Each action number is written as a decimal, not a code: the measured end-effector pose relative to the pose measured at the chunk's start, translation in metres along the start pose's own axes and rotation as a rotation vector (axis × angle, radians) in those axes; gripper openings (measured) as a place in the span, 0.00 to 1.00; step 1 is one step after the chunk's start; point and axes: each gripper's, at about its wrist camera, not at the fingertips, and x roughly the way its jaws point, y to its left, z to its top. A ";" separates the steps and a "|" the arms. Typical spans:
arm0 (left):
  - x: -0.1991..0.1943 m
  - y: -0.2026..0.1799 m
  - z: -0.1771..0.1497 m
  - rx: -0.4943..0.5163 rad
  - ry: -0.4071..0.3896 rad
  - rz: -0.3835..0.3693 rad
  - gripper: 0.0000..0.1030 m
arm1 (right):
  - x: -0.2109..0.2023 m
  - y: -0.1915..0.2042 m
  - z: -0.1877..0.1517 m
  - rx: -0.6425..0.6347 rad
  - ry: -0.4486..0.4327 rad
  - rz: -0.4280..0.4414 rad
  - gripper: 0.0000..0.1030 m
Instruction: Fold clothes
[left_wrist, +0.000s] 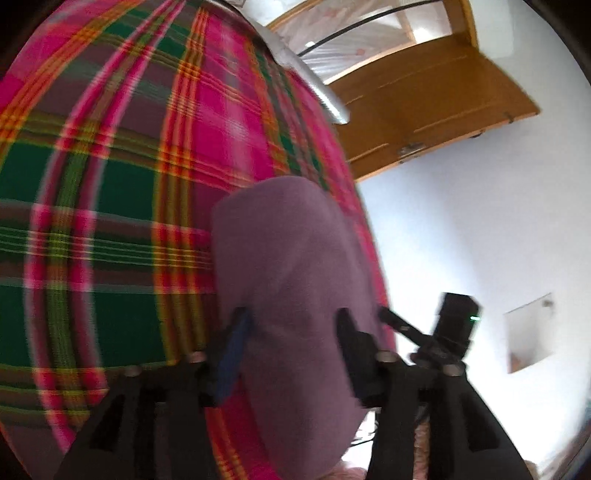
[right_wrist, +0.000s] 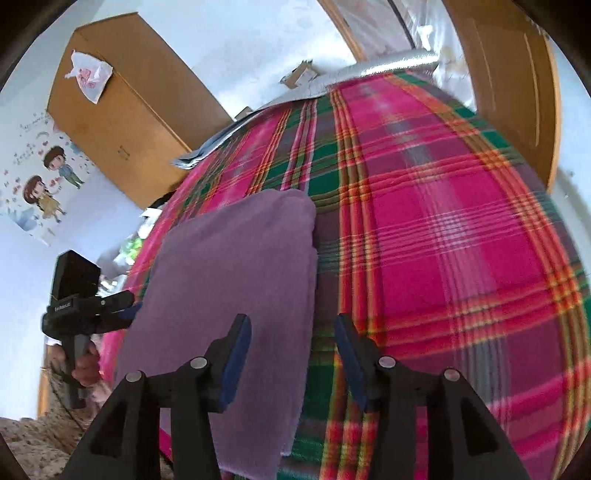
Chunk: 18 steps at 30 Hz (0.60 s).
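A folded purple cloth (left_wrist: 288, 280) (right_wrist: 236, 273) lies flat on a pink, green and orange plaid blanket (left_wrist: 110, 184) (right_wrist: 443, 240), close to the blanket's edge. My left gripper (left_wrist: 293, 325) hangs open over the cloth, which shows between its two fingers. My right gripper (right_wrist: 291, 328) is open too and straddles the cloth's right edge. The right wrist view shows the left gripper (right_wrist: 129, 304) at the cloth's left side with a hand (right_wrist: 86, 369) on its grip. The left wrist view shows the right gripper (left_wrist: 386, 315) at the cloth's right side.
A wooden wardrobe (right_wrist: 122, 110) with a white plastic bag (right_wrist: 88, 74) on top stands beyond the bed's left side. A wooden door (left_wrist: 424, 96) and a silver mat (right_wrist: 388, 62) lie past the far end. Cartoon stickers (right_wrist: 44, 177) mark the wall.
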 end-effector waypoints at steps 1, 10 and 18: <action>0.000 0.000 0.001 -0.003 0.005 -0.008 0.57 | 0.003 -0.002 0.001 0.009 0.008 0.021 0.49; 0.004 0.000 0.001 -0.002 0.049 -0.057 0.62 | 0.018 -0.007 0.008 0.019 0.066 0.117 0.54; -0.001 0.015 -0.002 -0.066 0.185 -0.050 0.65 | 0.020 -0.005 0.014 -0.019 0.126 0.126 0.54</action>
